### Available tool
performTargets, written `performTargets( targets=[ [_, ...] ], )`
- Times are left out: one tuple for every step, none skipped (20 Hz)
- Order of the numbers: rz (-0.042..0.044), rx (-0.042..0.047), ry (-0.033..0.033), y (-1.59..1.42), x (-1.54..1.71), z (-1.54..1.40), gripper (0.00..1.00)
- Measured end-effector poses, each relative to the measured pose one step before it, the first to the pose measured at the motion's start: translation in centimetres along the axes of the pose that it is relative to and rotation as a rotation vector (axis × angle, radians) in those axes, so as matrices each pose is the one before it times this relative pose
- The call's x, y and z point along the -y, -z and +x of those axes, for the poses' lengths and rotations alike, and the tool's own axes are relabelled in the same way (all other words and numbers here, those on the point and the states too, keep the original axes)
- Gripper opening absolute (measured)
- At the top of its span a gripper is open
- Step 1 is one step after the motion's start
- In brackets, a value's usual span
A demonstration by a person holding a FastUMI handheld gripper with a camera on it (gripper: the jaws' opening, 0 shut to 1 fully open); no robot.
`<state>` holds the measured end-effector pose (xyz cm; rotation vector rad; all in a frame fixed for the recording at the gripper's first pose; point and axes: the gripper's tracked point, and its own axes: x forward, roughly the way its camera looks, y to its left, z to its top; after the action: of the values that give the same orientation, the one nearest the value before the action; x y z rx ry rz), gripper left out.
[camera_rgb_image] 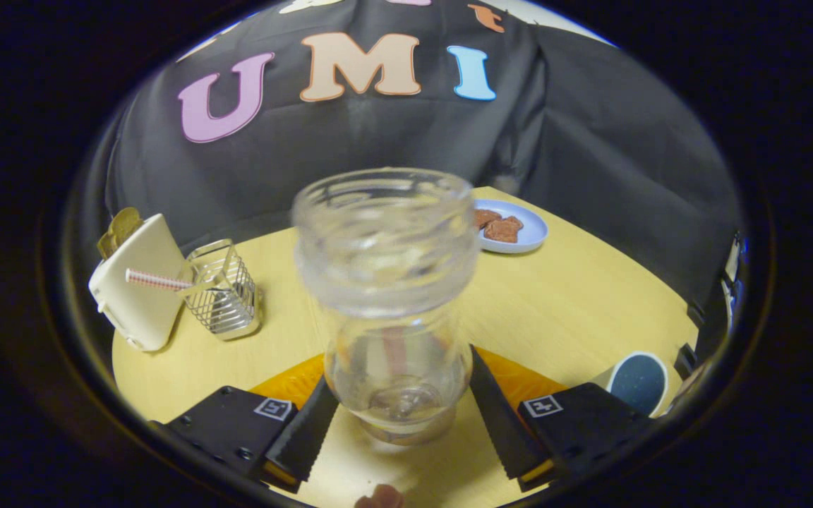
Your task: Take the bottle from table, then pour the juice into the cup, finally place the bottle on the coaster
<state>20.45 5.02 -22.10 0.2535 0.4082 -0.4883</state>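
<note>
Clear glass or plastic, the bottle (390, 296) stands upright between the 2 fingers of the gripper (398, 416), its long axis vertical and its open, threaded mouth pointing up toward the camera. No cap is on it. Its base sits low between the fingers, over the pale wooden table (576, 303); whether it rests on the tabletop or is lifted just clear cannot be told. Both fingers press against the bottle's lower body, one on each side, so the gripper is clamped on the bottle.

Just behind the bottle and the fingers lies an orange coaster (519, 377), flat on the table, partly hidden by them. Off beside the right finger stands a cup (638, 383) with a dark interior. Farther back on the left are a cream toaster (137, 289) with a slice in its slot and a wire holder (224, 296) from which a red-and-white striped straw (156, 280) sticks out sideways. Beyond the bottle on the right, a pale blue plate (530, 236) carries brown biscuits (500, 226).
</note>
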Motion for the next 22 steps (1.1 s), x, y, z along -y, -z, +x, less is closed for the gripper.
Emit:
performTargets(
  targets=[
    [0.00352, 0.00023, -0.00078, -0.070, 0.006, -0.134, 1.00],
    [0.00064, 0.00044, -0.00033, -0.098, 0.121, -0.069, 1.00],
    [-0.00013, 0.00048, -0.00157, -0.023, 0.081, -0.187, 1.00],
    [-0.00079, 0.00007, -0.00023, -0.013, 0.047, -0.245, 1.00],
    [-0.00150, 0.00061, -0.00179, -0.027, 0.112, -0.051, 1.00],
    [-0.00164, 0.00068, -0.00265, -0.021, -0.036, -0.153, 1.00],
    [-0.00273, 0.00076, -0.00402, -0.040, 0.006, -0.160, 1.00],
    [-0.00272, -0.00124, -0.00328, 0.023, 0.027, -0.305, 1.00],
    [-0.00357, 0.00189, -0.00223, 0.025, 0.026, -0.280, 1.00],
    [-0.00504, 0.00401, -0.00237, -0.091, 0.025, -0.329, 1.00],
    [-0.00588, 0.00459, -0.00355, -0.071, 0.029, -0.417, 1.00],
    [-0.00638, 0.00492, -0.00366, -0.025, -0.003, -0.314, 1.00],
    [-0.00675, 0.00423, -0.00473, 0.005, 0.093, -0.399, 1.00],
    [-0.00698, 0.00298, -0.00531, -0.020, -0.023, -0.393, 1.00],
    [-0.00833, 0.00146, -0.00625, 0.089, -0.067, -0.383, 1.00],
    [-0.01304, -0.00027, -0.00438, 0.017, 0.100, -0.605, 1.00],
    [-0.01263, 0.00445, -0.00319, -0.039, 0.210, -0.552, 1.00],
    [-0.00676, 0.00605, -0.00684, -0.173, 0.040, -0.650, 1.00],
    [-0.00263, 0.00262, -0.00625, -0.063, 0.017, -0.619, 1.00],
    [-0.00009, 0.00023, -0.00530, -0.081, 0.064, -0.563, 1.00],
    [0.00301, -0.00122, -0.00386, -0.046, 0.171, -0.596, 1.00],
    [0.00238, 0.00501, -0.00691, -0.235, 0.066, -0.686, 1.00]
  ],
)
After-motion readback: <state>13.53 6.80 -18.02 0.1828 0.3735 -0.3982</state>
